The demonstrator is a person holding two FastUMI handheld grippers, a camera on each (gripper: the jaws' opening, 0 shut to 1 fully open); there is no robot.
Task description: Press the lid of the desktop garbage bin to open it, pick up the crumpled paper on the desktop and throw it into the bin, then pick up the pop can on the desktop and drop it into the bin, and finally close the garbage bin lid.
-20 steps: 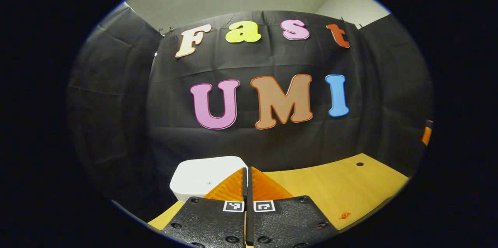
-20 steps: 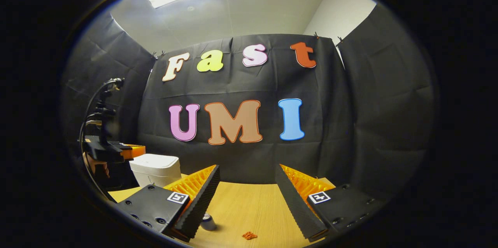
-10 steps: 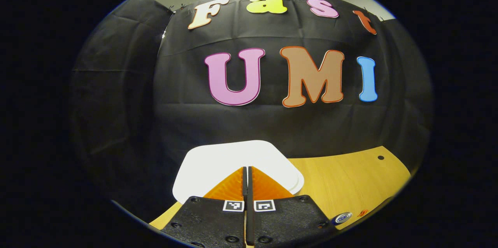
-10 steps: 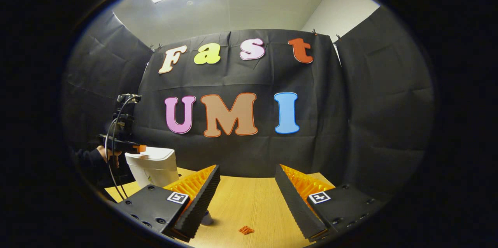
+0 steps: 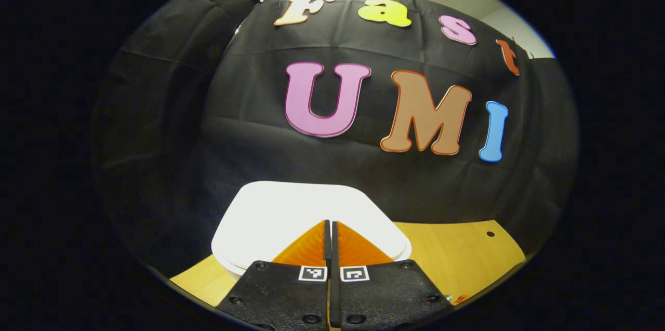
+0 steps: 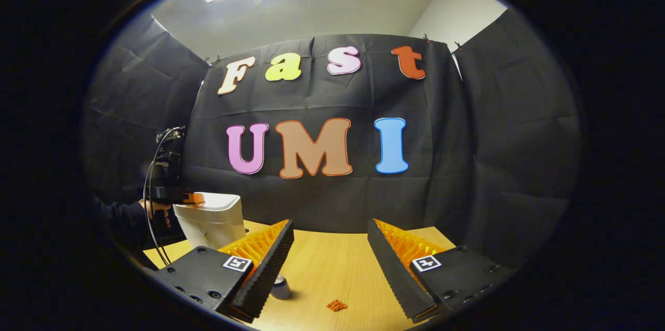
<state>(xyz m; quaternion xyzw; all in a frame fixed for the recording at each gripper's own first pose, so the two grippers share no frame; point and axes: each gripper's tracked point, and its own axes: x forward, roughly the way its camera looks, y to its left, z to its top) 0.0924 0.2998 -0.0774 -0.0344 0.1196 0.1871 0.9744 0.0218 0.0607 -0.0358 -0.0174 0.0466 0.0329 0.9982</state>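
Note:
The white desktop bin (image 6: pixel 212 221) stands at the table's back left with its lid (image 5: pixel 291 211) down. My left gripper (image 5: pixel 331 223) is shut with nothing between its fingers, and its tips sit over the near middle of the lid. In the right gripper view the left gripper (image 6: pixel 179 197) lies at the lid's left edge, held by a hand (image 6: pixel 151 209). My right gripper (image 6: pixel 330 224) hangs open above the table. Below it a pop can (image 6: pixel 281 287) stands by its left finger, and a small orange crumpled paper (image 6: pixel 337 305) lies to the can's right.
The wooden table (image 6: pixel 327 263) runs back to the black cloth wall. A small round hole (image 5: pixel 490 234) marks the tabletop at the far right. A cable (image 6: pixel 150 216) loops down from the left gripper beside the bin.
My left gripper has come forward and down over the bin lid, which now looks larger and closer. My right gripper has stayed open and barely shifted.

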